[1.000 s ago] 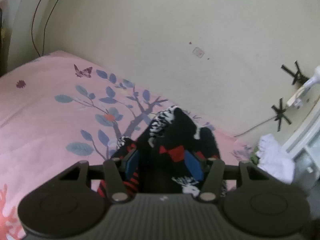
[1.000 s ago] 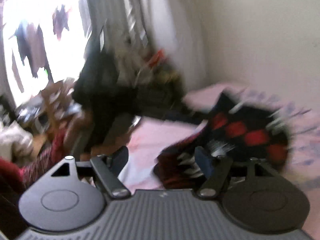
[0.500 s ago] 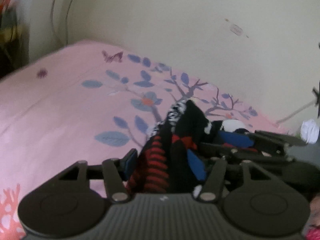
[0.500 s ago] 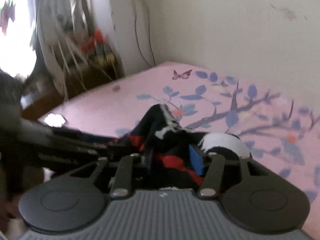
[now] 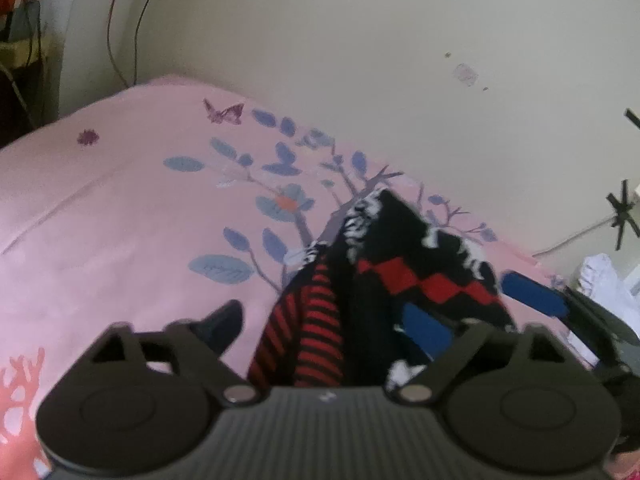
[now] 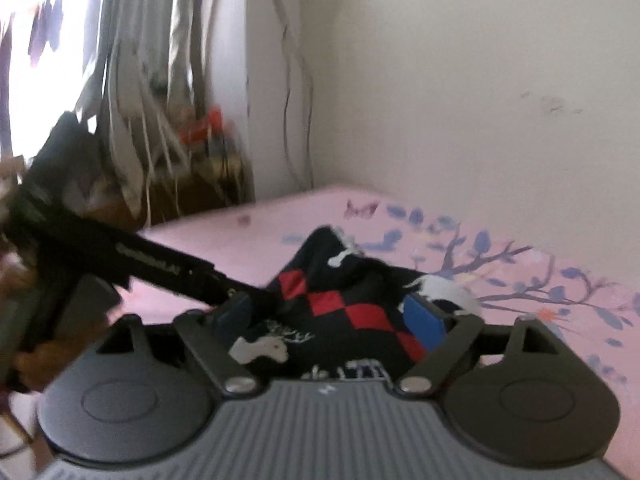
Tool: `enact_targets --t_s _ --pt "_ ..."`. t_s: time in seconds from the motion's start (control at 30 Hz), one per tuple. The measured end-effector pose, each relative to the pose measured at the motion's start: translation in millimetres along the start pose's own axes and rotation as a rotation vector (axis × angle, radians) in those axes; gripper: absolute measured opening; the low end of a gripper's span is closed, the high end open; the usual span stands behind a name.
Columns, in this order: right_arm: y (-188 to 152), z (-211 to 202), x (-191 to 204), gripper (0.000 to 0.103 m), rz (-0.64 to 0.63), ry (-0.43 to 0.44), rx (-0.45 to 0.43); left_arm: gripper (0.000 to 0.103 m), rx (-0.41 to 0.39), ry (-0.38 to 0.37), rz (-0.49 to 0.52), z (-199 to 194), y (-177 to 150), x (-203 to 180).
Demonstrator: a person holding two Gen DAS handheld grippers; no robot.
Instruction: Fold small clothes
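Left jaws: I read the left gripper (image 5: 324, 320) as opening. The garment (image 5: 384, 280) lies between the fingers. The left finger stands clear of the cloth; whether the blue right pad (image 5: 426, 330) touches it I cannot tell.
Right jaws: the right gripper (image 6: 332, 316) is opening too. The garment (image 6: 348, 312) sits between its blue pads, with a gap on the left side.
Garment: black cloth with red checks, red stripes and white print, bunched in a peaked heap. It is at centre in the left wrist view and at lower centre in the right wrist view, on the sheet.
Other tool: the right gripper (image 5: 560, 304) enters the left view at right edge; the left gripper (image 6: 132, 264) crosses the right view from the left.
Surface: pink bed sheet (image 5: 120, 216) printed with blue leaves, branches and a butterfly.
Room: cream wall (image 5: 360, 60) behind; cables at upper left; curtain (image 6: 160, 80) and bright window at upper left of the right view.
Unclear: white cloth (image 5: 604, 280) at right edge, cut off. Clutter under the curtain is blurred.
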State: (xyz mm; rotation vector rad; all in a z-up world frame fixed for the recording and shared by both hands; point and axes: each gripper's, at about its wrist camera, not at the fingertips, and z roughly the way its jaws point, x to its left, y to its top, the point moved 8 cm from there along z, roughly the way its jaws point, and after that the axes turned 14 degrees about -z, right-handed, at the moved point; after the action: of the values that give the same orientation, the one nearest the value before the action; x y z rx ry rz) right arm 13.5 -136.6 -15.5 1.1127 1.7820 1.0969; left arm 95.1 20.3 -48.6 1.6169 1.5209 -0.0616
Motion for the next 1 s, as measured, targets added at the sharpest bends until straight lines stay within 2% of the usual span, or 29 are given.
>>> enact_targets --t_s 0.1,0.17,0.33,0.43,0.5,0.63,0.73,0.87,1.0 --pt "-8.1 -37.1 -18.5 0.089 0.123 -0.024 -0.051 0.103 -0.005 -0.043 0.022 -10.4 0.9 -8.5" --pt "-19.8 -48.1 -32.3 0.089 0.225 -0.002 -0.042 0.103 0.001 -0.053 0.043 -12.9 1.4 -12.3" --pt "-60.5 -45.7 -57.1 0.089 0.553 0.137 0.018 0.103 0.084 -0.05 0.032 -2.0 -0.4 -5.6" --pt "-73.7 -35.4 -59.5 0.089 0.65 0.189 0.052 0.103 0.13 -0.049 0.005 5.3 -1.2 4.0" --pt "-79.2 -26.7 -59.0 0.089 0.681 0.213 0.079 0.103 0.139 -0.036 -0.006 7.8 0.1 10.7" --pt "-87.2 -8.0 -53.0 0.087 0.705 0.248 0.132 0.103 0.2 -0.1 -0.051 13.5 -3.0 12.4" --pt "-80.3 6.6 -44.0 0.087 0.665 0.272 0.14 0.103 0.245 -0.126 -0.059 22.1 -12.6 8.8" --pt "-67.7 29.3 -26.7 0.091 0.582 0.252 0.157 0.103 0.226 -0.151 -0.035 23.6 -20.4 2.9" --pt "-64.4 41.4 -32.2 0.092 0.608 0.27 0.121 0.103 0.206 -0.172 -0.045 21.5 -21.6 6.2"
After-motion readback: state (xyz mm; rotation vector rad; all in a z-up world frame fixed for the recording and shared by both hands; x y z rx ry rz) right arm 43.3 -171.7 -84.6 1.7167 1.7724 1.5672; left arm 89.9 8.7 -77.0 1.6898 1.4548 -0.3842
